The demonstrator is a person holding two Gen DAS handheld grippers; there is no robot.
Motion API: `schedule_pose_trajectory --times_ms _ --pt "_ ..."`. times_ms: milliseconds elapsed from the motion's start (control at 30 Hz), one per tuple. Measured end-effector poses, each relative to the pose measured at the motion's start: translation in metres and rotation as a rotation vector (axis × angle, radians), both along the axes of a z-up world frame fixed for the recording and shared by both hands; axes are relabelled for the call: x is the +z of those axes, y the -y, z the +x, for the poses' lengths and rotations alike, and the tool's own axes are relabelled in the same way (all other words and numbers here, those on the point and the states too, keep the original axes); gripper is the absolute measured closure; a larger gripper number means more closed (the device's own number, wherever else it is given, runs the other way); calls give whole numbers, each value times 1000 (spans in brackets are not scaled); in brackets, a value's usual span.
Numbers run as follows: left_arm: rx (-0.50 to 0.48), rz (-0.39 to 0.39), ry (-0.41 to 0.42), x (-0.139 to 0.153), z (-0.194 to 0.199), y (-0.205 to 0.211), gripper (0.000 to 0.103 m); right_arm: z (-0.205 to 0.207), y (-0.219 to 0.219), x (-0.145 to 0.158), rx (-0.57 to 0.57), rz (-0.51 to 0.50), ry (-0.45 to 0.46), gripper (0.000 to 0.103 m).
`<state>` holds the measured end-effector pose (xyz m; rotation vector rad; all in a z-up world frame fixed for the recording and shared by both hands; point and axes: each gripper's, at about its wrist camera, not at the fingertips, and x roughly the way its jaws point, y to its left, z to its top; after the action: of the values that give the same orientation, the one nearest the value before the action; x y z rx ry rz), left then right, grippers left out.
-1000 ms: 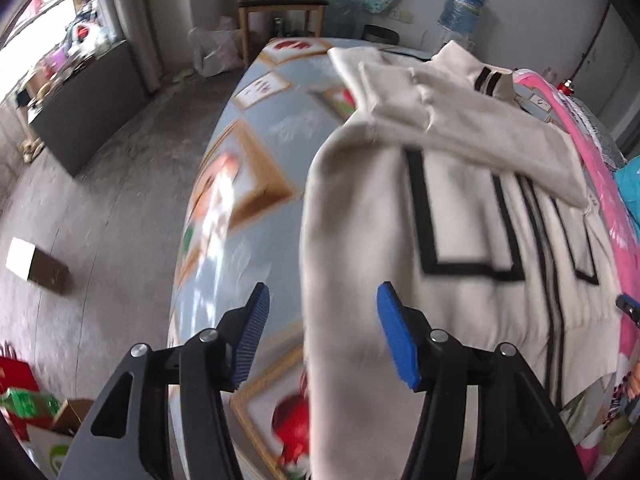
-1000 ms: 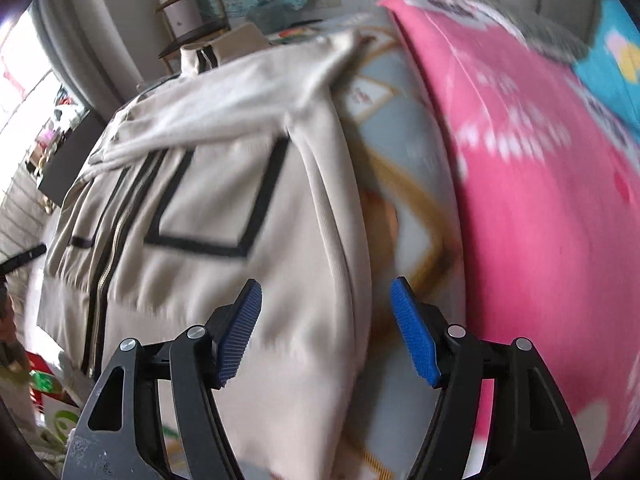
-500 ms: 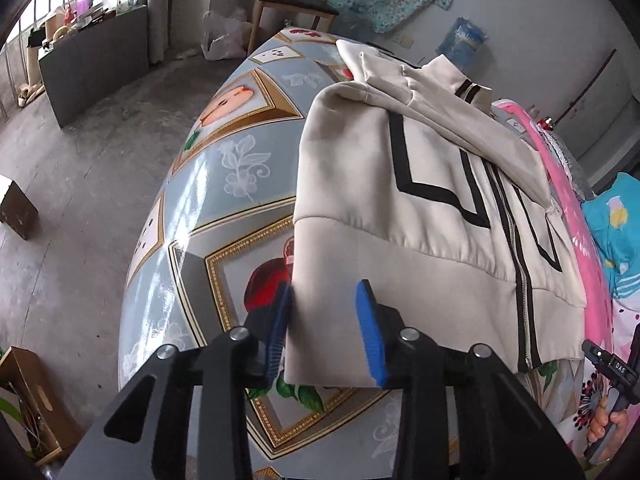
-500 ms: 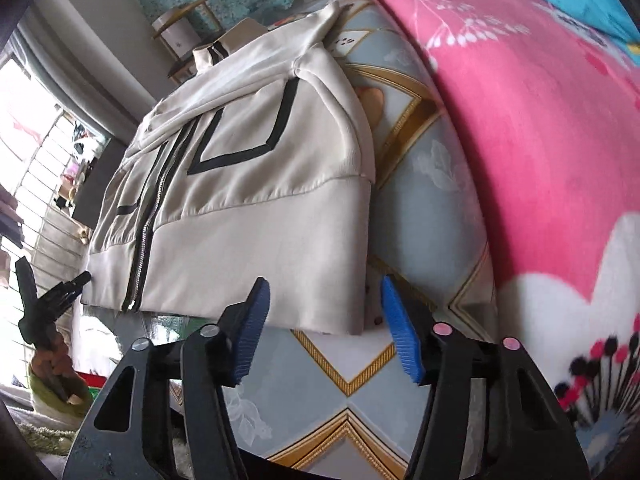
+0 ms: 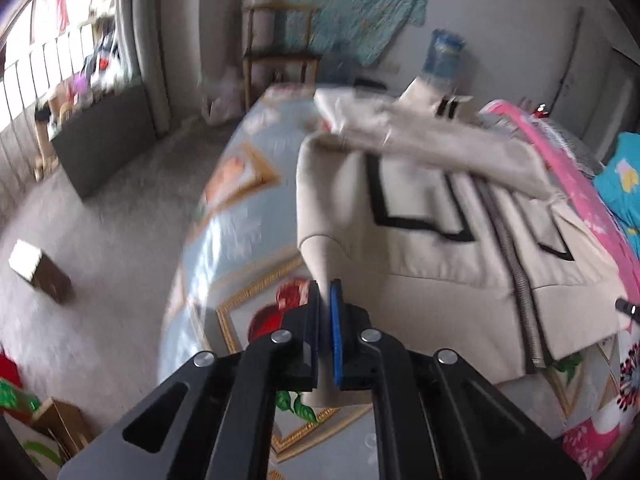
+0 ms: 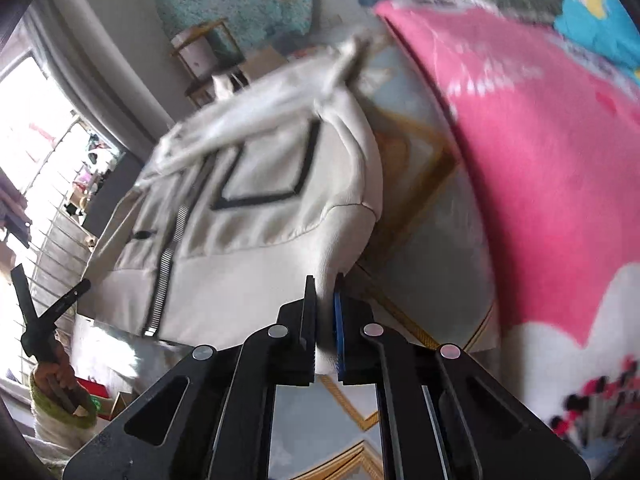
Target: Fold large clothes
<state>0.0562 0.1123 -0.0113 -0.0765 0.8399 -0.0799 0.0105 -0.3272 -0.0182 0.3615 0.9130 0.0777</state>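
A cream zip-up jacket point(image 5: 432, 248) with black line trim lies front-up on the bed, sleeves folded across its chest. It also shows in the right wrist view point(image 6: 256, 216). My left gripper point(image 5: 325, 312) is shut on the jacket's bottom left hem corner and lifts it off the bed. My right gripper point(image 6: 325, 308) is shut on the bottom right hem corner, also raised. The left gripper point(image 6: 44, 320) shows at the far left of the right wrist view.
The bed has a grey-blue patterned sheet point(image 5: 240, 216) and a pink blanket point(image 6: 540, 168) along the right side. A wooden shelf point(image 5: 276, 56), a dark cabinet point(image 5: 104, 140) and a small box point(image 5: 40, 276) stand on the floor to the left.
Both grippers closed on the jacket's bottom hem corners and lifted them off the bed. The hem now rises toward the cameras.
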Motion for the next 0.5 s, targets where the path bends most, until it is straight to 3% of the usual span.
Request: schedule_pose_trajectory --times_ms 133,267,367,500 --pt "-31 -50 15 27 -21 -8 99 -22 -2 34 9 -35 62 97" --pt "-32 -90 -31 27 -50 -28 99 -61 7 42 1 -11 48 99" --pt "-15 -155 -123 0 -68 -45 98 -82 8 23 -11 45 2 99" --pt "1 -180 -205 -41 -67 -48 96 -73 0 -26 -22 44 -105 97"
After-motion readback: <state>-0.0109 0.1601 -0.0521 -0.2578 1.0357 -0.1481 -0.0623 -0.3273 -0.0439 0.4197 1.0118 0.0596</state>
